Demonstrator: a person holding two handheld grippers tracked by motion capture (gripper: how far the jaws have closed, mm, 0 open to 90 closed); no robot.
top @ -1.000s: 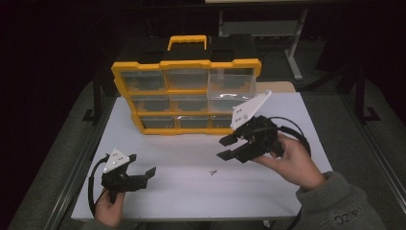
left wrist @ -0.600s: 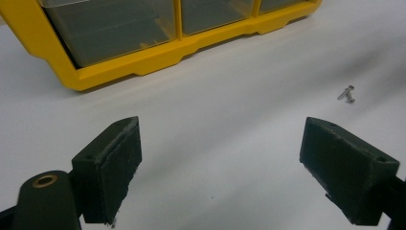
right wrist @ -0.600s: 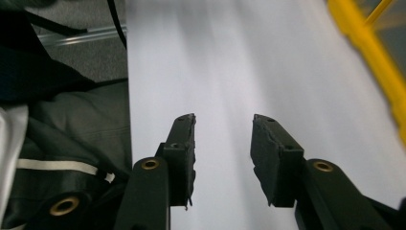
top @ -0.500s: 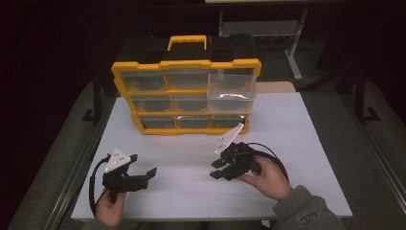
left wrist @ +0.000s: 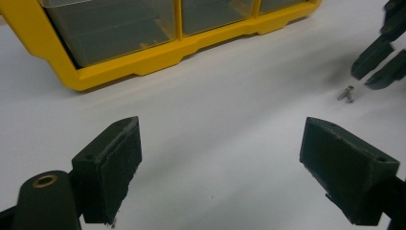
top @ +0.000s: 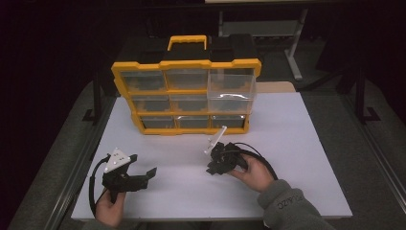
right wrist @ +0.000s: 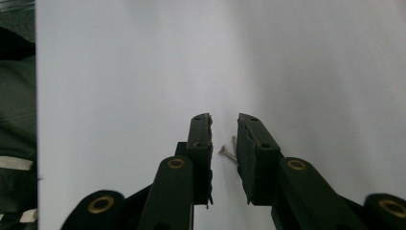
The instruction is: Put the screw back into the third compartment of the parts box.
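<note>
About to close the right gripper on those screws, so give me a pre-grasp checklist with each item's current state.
1. Screws lie between the right gripper's jaws: ok.
2. Jaws open enough to take them: ok, a narrow gap shows, not yet clamped.
3. Both screws will be caught together: cannot tell; they lie crossed and partly hidden by a jaw.
4. Left gripper out of the way: ok, open, apart at the table's left.
5. Yellow organizer clear of the grasp: ok, it stands farther back.
6. Table around the screws free of obstacles: ok.

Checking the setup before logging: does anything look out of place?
Two loose screws lie on the bare white table, outside the yellow organizer. The right gripper straddles them, jaws nearly closed.
</note>
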